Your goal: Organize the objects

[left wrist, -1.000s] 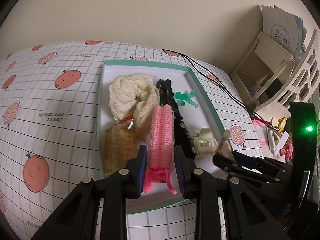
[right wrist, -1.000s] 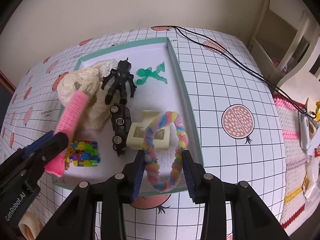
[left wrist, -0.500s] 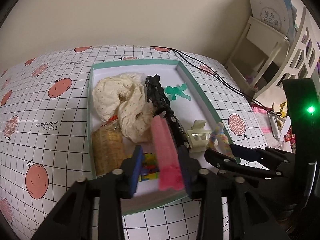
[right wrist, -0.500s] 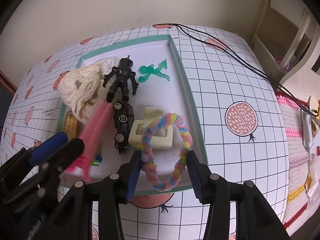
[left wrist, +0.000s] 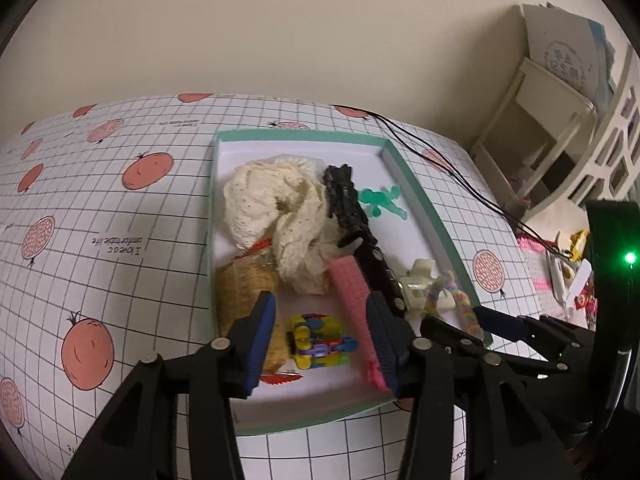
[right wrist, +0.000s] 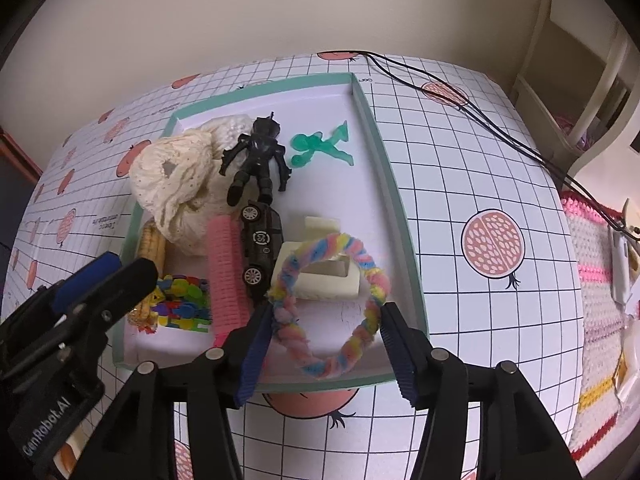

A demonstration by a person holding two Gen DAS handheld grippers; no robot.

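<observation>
Right wrist, claw [right wrist: 324,344] wide, ring [right wrist: 332,304] between

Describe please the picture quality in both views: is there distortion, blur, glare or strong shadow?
Left wrist view: strong fisheye bend, the tablecloth grid curves; dark corners; soft dim indoor light; a green LED flares slightly. Right wrist view: the same bending, the tray edges bow; the near right gripper looks a little soft; only faint shadows, no hard glare.
</observation>
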